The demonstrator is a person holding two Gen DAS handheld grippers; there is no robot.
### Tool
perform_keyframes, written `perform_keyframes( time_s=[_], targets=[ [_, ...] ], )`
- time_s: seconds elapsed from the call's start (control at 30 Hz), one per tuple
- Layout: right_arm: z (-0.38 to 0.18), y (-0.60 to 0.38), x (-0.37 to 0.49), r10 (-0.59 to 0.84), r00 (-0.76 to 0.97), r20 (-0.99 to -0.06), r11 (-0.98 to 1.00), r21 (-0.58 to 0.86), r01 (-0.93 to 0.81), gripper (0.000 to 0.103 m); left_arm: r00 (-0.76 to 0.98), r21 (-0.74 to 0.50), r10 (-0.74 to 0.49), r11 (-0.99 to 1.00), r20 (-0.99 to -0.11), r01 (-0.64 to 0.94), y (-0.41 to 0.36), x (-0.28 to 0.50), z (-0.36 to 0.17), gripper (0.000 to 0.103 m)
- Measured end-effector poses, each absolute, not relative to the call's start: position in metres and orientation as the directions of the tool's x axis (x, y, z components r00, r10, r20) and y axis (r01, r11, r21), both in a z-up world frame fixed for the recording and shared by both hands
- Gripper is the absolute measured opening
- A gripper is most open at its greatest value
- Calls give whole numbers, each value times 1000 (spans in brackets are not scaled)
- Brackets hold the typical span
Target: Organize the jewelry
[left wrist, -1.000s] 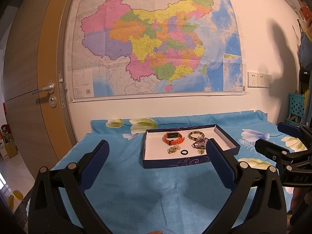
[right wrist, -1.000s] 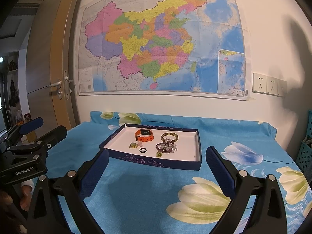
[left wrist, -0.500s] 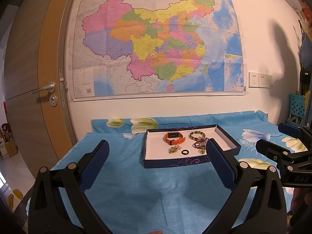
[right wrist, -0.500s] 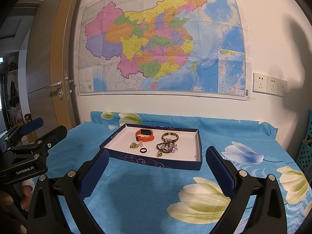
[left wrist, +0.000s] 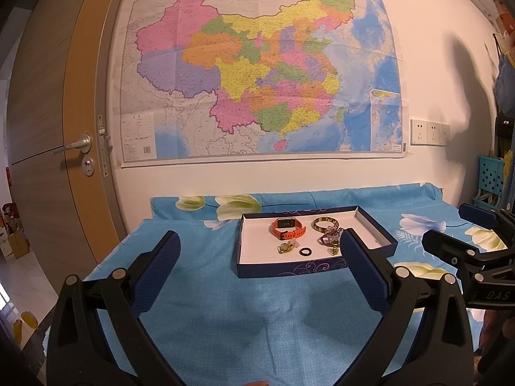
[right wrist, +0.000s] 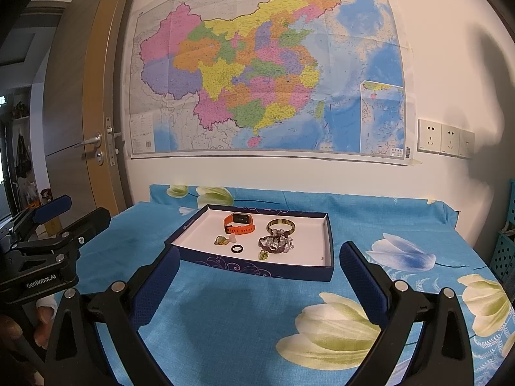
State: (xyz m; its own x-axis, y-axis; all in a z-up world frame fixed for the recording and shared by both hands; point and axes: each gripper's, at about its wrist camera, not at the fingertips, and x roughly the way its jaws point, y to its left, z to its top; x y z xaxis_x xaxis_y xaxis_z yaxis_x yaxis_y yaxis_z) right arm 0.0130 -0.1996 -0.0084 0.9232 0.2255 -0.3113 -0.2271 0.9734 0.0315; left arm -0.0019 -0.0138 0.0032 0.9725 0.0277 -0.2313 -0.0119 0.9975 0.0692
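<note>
Jewelry tray [right wrist: 326,241] at frame centre on blue floral cloth [right wrist: 225,321], flanked by two empty, wide-open grippers

Left gripper [left wrist: 257,267] and right gripper [right wrist: 259,273] low in frame, jaws spread, short of the tray; inside: orange smartwatch [right wrist: 238,223], green bangle [right wrist: 281,225], beaded bracelet [right wrist: 276,243], black ring [right wrist: 236,249], small charms [right wrist: 221,240]; wall map [right wrist: 267,67] above

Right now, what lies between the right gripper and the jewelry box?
Only bare blue flowered cloth lies between the right gripper, jaws open, and the jewelry box; the right wrist view shows it.
</note>
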Motion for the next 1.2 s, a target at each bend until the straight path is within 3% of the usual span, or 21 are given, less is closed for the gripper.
perform_keyframes(
  time_s=[1.2],
  targets=[
    [-13,-200,20,228,918,-326,973,44,-226,96,969,61,24,998,-246,-9,-16,3,-3,98]
  ],
)
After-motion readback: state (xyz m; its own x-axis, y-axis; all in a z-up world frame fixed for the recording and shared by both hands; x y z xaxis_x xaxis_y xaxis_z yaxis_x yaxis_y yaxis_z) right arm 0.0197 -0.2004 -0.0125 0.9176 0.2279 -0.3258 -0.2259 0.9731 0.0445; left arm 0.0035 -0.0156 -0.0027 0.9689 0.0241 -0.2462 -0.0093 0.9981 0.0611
